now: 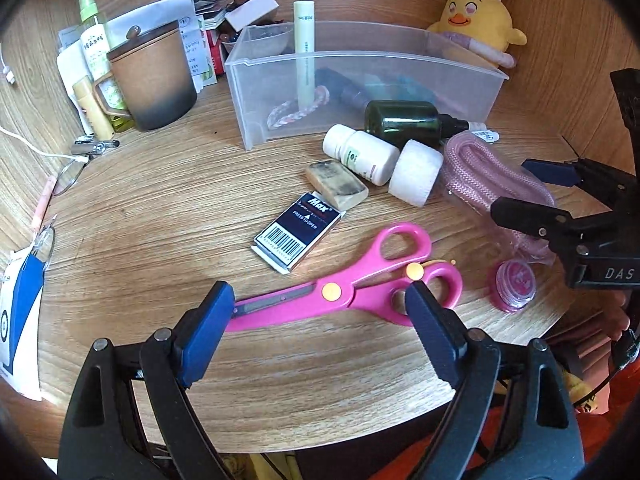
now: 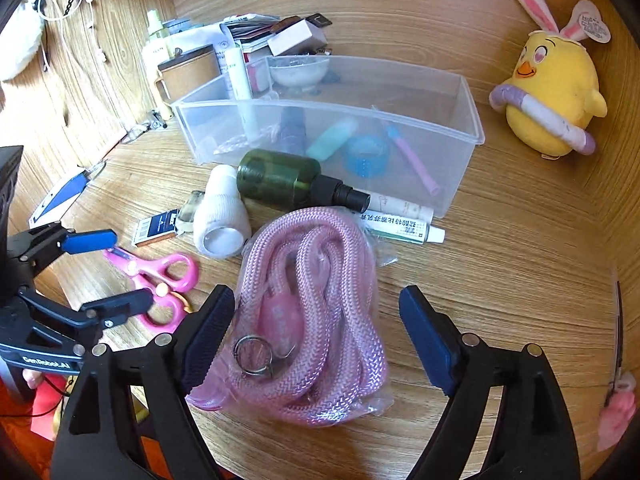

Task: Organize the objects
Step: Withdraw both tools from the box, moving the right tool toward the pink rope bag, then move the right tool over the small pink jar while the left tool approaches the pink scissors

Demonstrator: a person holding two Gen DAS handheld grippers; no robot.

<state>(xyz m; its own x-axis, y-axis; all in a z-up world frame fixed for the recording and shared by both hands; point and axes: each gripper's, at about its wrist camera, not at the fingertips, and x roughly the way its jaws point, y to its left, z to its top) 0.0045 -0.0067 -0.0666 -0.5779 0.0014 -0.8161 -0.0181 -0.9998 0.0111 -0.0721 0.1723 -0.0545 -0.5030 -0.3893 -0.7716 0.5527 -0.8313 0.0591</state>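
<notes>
Your left gripper (image 1: pixel 320 308) gapes over the pink scissors (image 1: pixel 348 284); your right gripper (image 2: pixel 316 312) straddles the bagged pink rope (image 2: pixel 312 320), gripping nothing. Beyond both, the clear bin (image 2: pixel 464 120) holds some items; most remain outside.

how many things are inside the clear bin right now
About 6, some may be hidden: inside the clear bin, an upright cream tube, braided loop, dark bottle, teal tube, blue tape ring, pink stick.
</notes>
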